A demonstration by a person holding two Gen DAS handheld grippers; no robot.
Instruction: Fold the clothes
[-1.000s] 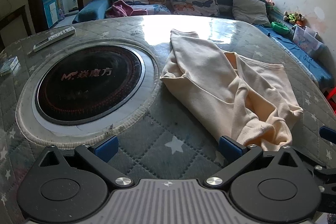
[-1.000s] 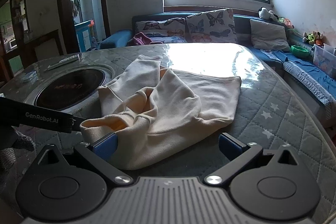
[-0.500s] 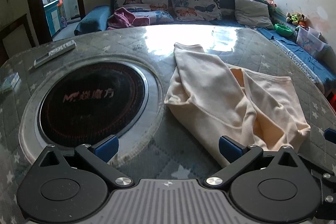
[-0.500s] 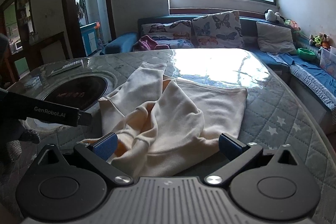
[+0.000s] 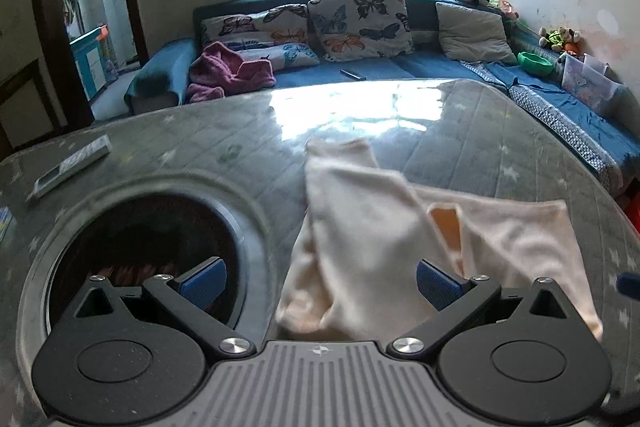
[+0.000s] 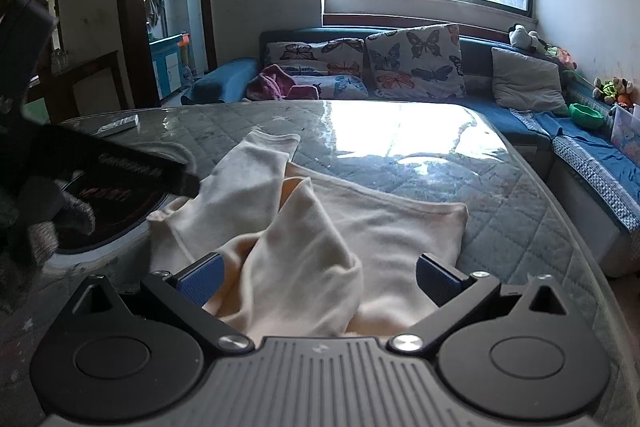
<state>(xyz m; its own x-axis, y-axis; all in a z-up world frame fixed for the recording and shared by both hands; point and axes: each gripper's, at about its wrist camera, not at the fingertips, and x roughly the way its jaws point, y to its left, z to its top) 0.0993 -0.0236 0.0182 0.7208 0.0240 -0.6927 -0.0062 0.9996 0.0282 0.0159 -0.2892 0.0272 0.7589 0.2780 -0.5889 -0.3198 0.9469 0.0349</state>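
Cream garment (image 6: 320, 227) crumpled on table, between both spread claws, ungripped

Garment's (image 6: 320, 227) near edge behind tool

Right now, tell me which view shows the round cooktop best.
The left wrist view: the cooktop fills its lower left, whole ring in sight, though blurred and partly behind the left gripper. The right wrist view shows only a dark sliver behind that gripper's body.
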